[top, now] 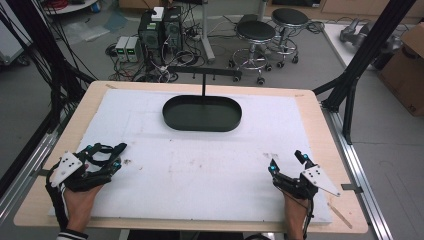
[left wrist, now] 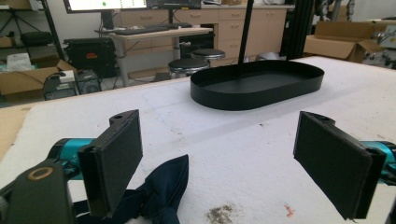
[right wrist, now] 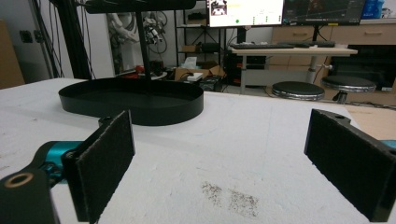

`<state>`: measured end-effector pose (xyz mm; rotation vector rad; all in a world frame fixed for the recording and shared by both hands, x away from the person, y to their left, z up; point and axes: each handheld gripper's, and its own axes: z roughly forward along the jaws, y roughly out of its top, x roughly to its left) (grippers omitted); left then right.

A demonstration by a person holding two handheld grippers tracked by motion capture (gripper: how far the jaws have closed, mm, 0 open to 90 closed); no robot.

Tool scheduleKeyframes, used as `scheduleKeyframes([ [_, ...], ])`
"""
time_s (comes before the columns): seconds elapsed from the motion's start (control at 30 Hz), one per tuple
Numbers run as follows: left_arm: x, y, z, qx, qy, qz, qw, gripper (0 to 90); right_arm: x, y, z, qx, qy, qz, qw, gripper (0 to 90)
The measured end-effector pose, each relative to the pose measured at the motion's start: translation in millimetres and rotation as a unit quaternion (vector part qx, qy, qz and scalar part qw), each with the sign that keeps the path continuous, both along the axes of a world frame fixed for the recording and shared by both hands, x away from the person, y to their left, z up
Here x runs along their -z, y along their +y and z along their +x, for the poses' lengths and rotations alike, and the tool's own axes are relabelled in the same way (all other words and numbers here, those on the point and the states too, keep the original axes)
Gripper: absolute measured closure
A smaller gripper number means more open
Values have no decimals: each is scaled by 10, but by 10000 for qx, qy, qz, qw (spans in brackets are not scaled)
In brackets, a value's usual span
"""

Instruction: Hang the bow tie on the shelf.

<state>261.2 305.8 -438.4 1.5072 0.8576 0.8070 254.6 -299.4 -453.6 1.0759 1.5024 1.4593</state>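
- Bow tie (left wrist: 154, 196), dark navy, lies on the white mat (top: 200, 170) at the table's 8 o'clock corner, between the left gripper's jaws and close to its left pad; in the left gripper view it sits at the bottom edge, partly hidden by that pad.
- Left gripper (top: 112, 157), held in the person's left hand (top: 80, 200), rests at 8 o'clock with jaws spread wide, gripping nothing.
- Black oval tray (top: 172, 120) sits at 12 o'clock on the mat, well apart from both grippers; a thin black post (top: 203, 86) with a crossbar rises at its far side.
- Dark smudges (right wrist: 229, 196) mark the mat ahead of the right gripper.
- Right gripper (top: 287, 162), in the right hand (top: 296, 210), rests at 4 o'clock, jaws wide apart and empty.
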Motion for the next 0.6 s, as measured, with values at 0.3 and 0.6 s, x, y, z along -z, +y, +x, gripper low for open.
scheduleKeyframes([
  [0.3, -209, 43, 49, 134, 374, 197, 9990, 161, -1, 6, 2, 34, -5, -11, 10000, 75],
  [0.6, -298, 92, 132, 191, 895, 550, 9943, 161, -1, 3, 2, 27, -1, -6, 10000, 75],
])
